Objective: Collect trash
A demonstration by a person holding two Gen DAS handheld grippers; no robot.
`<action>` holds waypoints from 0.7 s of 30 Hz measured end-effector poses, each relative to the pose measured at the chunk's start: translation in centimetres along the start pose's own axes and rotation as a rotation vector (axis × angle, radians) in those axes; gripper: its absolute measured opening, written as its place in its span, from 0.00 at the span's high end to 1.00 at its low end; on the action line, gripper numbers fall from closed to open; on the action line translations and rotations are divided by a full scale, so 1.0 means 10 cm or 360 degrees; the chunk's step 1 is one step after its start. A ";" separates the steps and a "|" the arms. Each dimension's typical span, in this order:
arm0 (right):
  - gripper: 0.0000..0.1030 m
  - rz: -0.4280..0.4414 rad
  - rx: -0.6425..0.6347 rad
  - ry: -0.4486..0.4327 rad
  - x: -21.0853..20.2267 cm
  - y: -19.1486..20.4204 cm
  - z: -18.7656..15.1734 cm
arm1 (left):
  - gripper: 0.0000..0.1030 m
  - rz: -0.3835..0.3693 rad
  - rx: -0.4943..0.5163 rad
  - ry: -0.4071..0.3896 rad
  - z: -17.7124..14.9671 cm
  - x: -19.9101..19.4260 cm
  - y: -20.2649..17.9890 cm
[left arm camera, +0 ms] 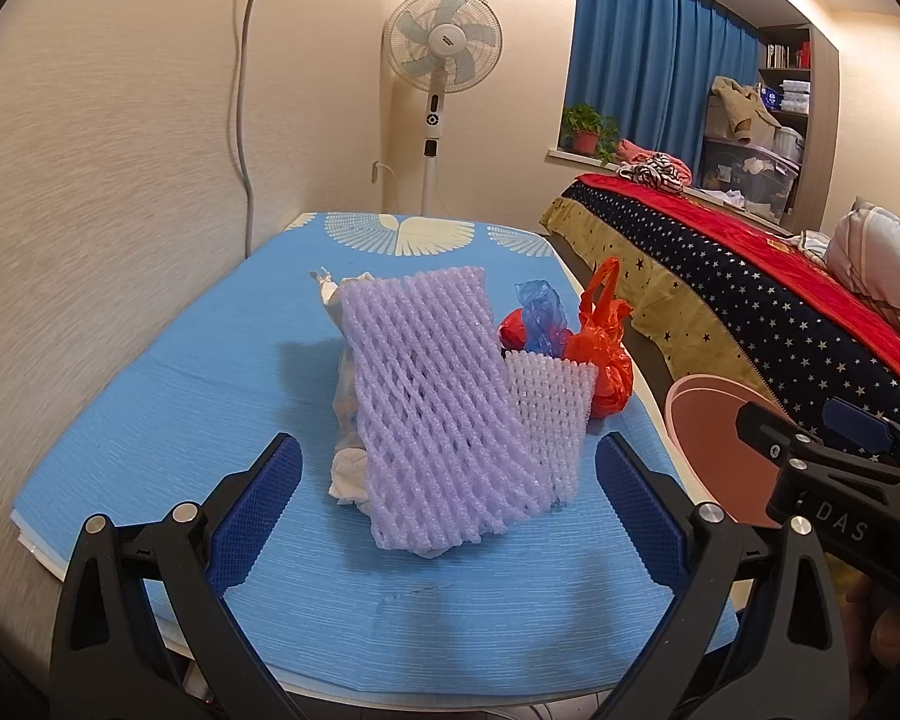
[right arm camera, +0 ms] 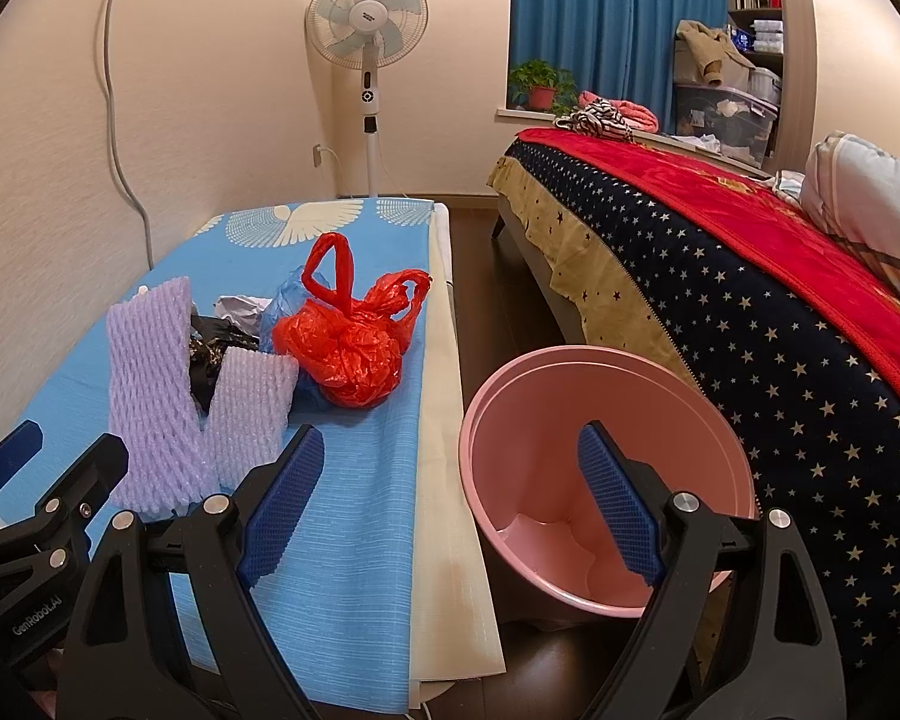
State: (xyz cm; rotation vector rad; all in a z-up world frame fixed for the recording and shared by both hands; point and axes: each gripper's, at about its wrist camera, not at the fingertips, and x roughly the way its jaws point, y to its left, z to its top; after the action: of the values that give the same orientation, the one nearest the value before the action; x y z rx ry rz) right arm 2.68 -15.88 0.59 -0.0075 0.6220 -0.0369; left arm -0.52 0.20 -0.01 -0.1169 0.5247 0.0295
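Right now the trash sits in one loose pile near the middle of the counter (left arm camera: 150, 372), which is covered by a blue cloth. A large purple foam net (left arm camera: 438, 402) leans at the front of the pile, and a smaller pale foam net (left arm camera: 549, 420) stands just beside it, touching it. Crumpled white paper (left arm camera: 348, 474) lies against the large net on its wall side. Behind the small net are a crumpled blue plastic bag (left arm camera: 540, 315) and a knotted red plastic bag (right arm camera: 345, 354), the red one nearest the counter's bed-side edge. From the right wrist view something dark and crumpled shows between the two nets; what it is I cannot tell.

Off that edge, on the dark floor between counter and bed (right arm camera: 780, 312), stands a pink bin (right arm camera: 570, 396) with nothing visible inside it.

Both tools are spread wide and grip nothing. The left tool (left arm camera: 450, 498) hovers at the counter's near edge, facing the purple net. The right tool (right arm camera: 450, 507) hovers over the bed-side edge, one finger above the cloth, the other above the bin.
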 end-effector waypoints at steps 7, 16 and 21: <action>0.20 0.0026 -0.0001 0.0018 0.03 0.01 -0.01 | 0.08 -0.0006 -0.0007 -0.0006 0.01 0.00 -0.01; 0.21 0.0038 0.0016 0.0005 0.02 -0.01 0.00 | 0.08 -0.0005 -0.0004 -0.0003 0.01 0.00 0.00; 0.21 0.0041 0.0019 0.0006 0.02 -0.01 0.00 | 0.08 -0.0009 -0.0005 -0.0002 0.00 0.00 0.00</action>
State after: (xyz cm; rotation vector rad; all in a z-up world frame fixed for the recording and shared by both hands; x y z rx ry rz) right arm 2.83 -15.94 0.52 0.0120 0.6256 -0.0159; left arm -0.46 0.23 0.00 -0.1212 0.5230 0.0251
